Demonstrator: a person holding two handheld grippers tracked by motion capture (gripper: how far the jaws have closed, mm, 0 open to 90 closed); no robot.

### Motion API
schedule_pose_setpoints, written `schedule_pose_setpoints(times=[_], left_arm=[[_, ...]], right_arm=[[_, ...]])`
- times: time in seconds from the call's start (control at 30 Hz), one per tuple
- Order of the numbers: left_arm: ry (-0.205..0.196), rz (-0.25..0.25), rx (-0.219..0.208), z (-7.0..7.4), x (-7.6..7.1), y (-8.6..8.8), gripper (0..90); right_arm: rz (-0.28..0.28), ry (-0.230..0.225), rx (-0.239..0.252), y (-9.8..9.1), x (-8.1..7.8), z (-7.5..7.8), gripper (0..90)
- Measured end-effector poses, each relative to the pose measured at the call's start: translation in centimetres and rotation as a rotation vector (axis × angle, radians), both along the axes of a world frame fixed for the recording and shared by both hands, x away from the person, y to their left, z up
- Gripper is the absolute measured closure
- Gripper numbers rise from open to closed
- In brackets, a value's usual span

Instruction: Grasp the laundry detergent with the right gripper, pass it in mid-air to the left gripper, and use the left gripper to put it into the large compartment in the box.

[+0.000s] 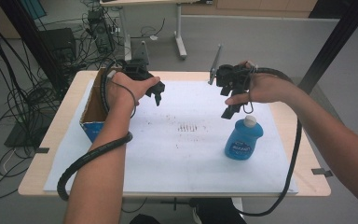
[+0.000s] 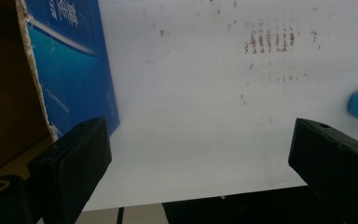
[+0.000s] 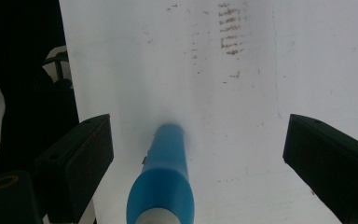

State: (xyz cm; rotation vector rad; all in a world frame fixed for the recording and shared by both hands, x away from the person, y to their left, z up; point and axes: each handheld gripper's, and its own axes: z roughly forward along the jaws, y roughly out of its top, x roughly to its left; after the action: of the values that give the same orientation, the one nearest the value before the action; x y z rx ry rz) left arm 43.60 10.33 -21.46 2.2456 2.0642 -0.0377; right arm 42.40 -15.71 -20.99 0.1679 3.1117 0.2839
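Blue bottle (image 1: 243, 139) is stood upright right below the wide-open right tongs (image 1: 230, 108); left tongs (image 1: 157, 97), also open, are held well away.

I am looking down on a bench (image 1: 51, 154) with a large sheet (image 1: 186, 163) spread over most of its top. A bottle (image 1: 243, 139) stands upright on the sheet, toward the right and nearer my edge. An open box (image 1: 92, 114) sits at the left edge of the sheet, toward the far side. My left tongs (image 1: 157, 95) hover above the sheet just right of the box. My right tongs (image 1: 230, 108) hang just behind and above the bottle, well apart from the left pair. Floor cables (image 1: 9, 93) lie beyond the bench, on the left.
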Motion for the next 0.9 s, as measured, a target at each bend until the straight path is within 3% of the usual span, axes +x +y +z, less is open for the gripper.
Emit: schedule_pose_setpoints(times=[0.63,0.9], left_arm=[[-0.008,0.001,0.005,0.5,-0.2,-0.2,6.2],[-0.011,-0.001,0.0,0.5,-0.3,-0.3,6.2]], right_arm=[[-0.009,-0.008,0.012,-0.6,-0.2,0.4,8.3],[-0.025,-0.014,0.009,-1.6,-0.6,0.8,8.3]])
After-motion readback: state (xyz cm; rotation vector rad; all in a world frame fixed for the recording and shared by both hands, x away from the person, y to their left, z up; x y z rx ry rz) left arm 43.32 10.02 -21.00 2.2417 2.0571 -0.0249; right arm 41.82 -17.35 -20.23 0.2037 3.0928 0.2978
